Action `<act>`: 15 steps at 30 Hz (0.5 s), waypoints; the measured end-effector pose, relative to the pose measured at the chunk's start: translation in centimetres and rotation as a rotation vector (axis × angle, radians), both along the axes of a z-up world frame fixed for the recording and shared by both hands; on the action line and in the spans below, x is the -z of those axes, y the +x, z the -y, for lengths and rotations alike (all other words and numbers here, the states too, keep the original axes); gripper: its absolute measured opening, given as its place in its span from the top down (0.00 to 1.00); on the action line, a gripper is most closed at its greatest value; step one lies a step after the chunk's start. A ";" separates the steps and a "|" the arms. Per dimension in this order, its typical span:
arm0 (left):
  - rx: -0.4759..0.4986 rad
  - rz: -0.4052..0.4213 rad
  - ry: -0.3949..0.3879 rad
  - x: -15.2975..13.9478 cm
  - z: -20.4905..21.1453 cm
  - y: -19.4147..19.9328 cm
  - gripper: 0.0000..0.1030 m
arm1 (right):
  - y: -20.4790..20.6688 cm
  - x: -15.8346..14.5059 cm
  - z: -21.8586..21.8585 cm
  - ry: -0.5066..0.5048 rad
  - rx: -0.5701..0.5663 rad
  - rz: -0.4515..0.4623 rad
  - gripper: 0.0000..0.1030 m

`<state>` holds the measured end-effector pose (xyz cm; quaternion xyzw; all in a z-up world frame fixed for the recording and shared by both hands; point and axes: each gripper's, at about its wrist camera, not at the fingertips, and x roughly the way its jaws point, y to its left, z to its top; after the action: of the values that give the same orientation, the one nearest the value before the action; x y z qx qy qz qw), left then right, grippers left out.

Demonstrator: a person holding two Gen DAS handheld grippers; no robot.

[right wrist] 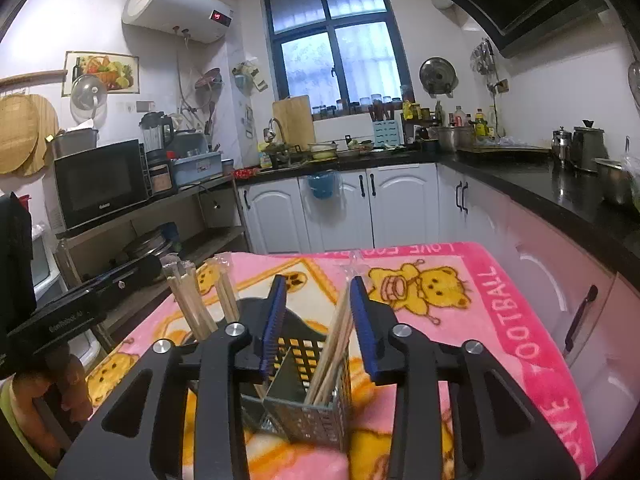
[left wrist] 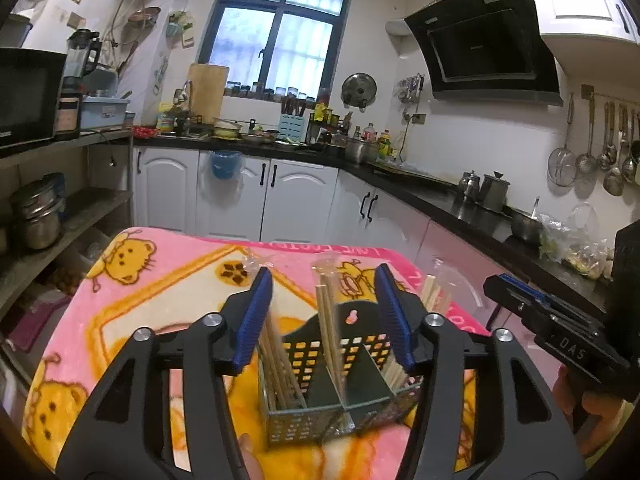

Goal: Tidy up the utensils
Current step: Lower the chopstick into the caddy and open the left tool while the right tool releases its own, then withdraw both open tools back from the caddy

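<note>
A perforated metal utensil holder (left wrist: pixel 340 392) with inner dividers stands on a pink cartoon-bear blanket (left wrist: pixel 160 300), low in the middle of both wrist views. Bundles of wooden chopsticks (left wrist: pixel 330 332) in clear wrappers stand tilted in its compartments: one bundle at the centre divider, another (left wrist: pixel 276 364) in the compartment toward 9 o'clock, blurred, and more (left wrist: pixel 434 296) leaning out toward 2 o'clock.

The left gripper (left wrist: pixel 326 316) hangs over the holder with its blue-padded fingers (left wrist: pixel 256 316) spread apart. The centre bundle stands in the gap, clear of both pads; the blurred bundle lies just beside the 9 o'clock pad, and whether they touch I cannot tell.

In the right wrist view the right gripper (right wrist: pixel 318 324) is likewise parted, less widely, above the same holder (right wrist: pixel 308 404). A bundle of chopsticks (right wrist: pixel 334 352) leans between its fingers (right wrist: pixel 364 328), close against the 3 o'clock pad; contact is unclear, and the pads do not clamp it. Two further bundles (right wrist: pixel 192 304) stand toward 10 o'clock.

The blanket (right wrist: pixel 500 320) covers a small table. Beyond it at 12 o'clock run white cabinets (left wrist: pixel 280 196) under a black counter (left wrist: pixel 460 200) crowded with pots and bottles, and a dark-framed window (left wrist: pixel 280 28). A range hood (left wrist: pixel 488 40) hangs at 2 o'clock, a microwave (right wrist: pixel 102 184) sits at 9 o'clock, and a water heater (right wrist: pixel 176 6) is mounted at 11 o'clock.
</note>
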<state>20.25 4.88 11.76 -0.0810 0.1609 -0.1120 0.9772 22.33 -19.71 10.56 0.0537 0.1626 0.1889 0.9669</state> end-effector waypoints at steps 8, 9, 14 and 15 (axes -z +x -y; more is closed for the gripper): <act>-0.015 -0.013 0.010 -0.5 0.7 -2.4 0.28 | -2.8 -0.1 0.9 -0.019 -0.012 -0.002 0.47; -0.015 -0.014 0.016 -0.5 0.9 -2.9 0.24 | -3.2 0.0 1.0 -0.019 -0.011 0.000 0.45; -0.010 -0.016 0.029 -0.4 1.4 -4.6 0.10 | -5.1 0.0 1.4 -0.031 -0.028 0.004 0.33; -0.015 -0.014 0.031 -0.4 1.4 -5.0 0.10 | -5.5 0.0 1.4 -0.031 -0.033 0.007 0.32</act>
<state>15.21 3.48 12.12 -0.0676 0.1688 -0.1016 0.9781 16.79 -21.14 10.56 0.0355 0.1630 0.2026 0.9649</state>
